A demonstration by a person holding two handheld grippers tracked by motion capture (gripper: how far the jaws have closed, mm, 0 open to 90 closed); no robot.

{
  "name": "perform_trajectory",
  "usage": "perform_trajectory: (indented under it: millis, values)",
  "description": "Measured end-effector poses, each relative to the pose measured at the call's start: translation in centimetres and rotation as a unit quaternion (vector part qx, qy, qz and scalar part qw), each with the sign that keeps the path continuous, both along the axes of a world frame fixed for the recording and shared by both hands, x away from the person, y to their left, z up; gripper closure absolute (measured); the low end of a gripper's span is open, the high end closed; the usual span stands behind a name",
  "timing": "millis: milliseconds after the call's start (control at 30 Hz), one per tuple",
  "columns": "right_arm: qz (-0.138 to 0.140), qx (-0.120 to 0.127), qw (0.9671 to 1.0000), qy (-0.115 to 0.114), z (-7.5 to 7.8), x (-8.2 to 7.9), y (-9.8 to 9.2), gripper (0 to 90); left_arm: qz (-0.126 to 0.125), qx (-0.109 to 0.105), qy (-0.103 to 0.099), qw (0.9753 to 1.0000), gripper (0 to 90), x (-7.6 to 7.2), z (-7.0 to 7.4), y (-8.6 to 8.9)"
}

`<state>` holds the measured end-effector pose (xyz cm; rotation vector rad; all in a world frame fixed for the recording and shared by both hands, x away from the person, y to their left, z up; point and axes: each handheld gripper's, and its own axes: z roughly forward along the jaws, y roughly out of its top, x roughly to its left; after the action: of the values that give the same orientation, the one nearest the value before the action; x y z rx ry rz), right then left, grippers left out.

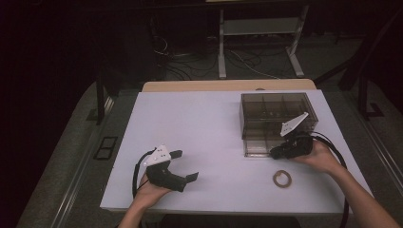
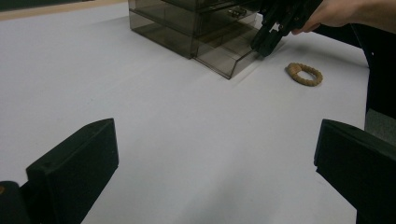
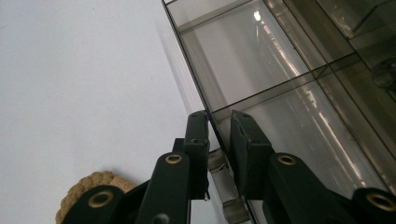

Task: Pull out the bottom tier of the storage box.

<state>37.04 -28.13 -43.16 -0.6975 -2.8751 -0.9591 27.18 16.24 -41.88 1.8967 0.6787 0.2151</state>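
Note:
A smoky see-through drawer box (image 1: 275, 114) stands at the right back of the white table (image 1: 190, 118). Its bottom drawer (image 1: 259, 145) is pulled out toward me. My right gripper (image 1: 274, 152) is shut on that drawer's front wall; in the right gripper view the thin wall (image 3: 219, 123) runs between the two nearly closed jaws of this gripper (image 3: 220, 128). My left gripper (image 1: 185, 165) rests open near the front left, with nothing between its jaws, and points across the table (image 2: 187, 121) toward the box (image 2: 187, 23) and the right gripper (image 2: 264, 42).
A tan beaded ring (image 1: 283, 178) lies on the table just in front of the right hand, also seen as the ring (image 2: 304, 73) and ring (image 3: 86, 189). Beyond the table are a metal stand (image 1: 259, 28) and floor cables.

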Motion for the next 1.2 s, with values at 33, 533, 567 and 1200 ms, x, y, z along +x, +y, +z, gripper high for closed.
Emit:
perform_trajectory:
  millis: [33, 533, 567, 1200]
  values:
    - [0.001, 0.0, 1.0, -0.001, -0.01, -0.02, -0.01, 75.8, 0.0, 0.0, 0.0, 1.0, 0.0, 0.0, 0.0, 0.0]
    - [0.0, 0.002, 1.0, 0.006, 0.0, -0.58, -0.03, 75.7, 0.0, 0.0, 0.001, 1.0, 0.0, 0.0, -0.01, 0.0]
    - [0.0, 0.002, 1.0, 0.005, -0.01, -0.6, -0.04, 75.7, 0.0, 0.0, 0.001, 1.0, 0.0, 0.0, -0.02, -0.02]
    - [-0.002, -0.003, 1.0, 0.009, 0.07, -0.83, 0.06, 75.4, -0.001, 0.0, 0.0, 1.0, 0.0, -0.02, -0.02, -0.03]
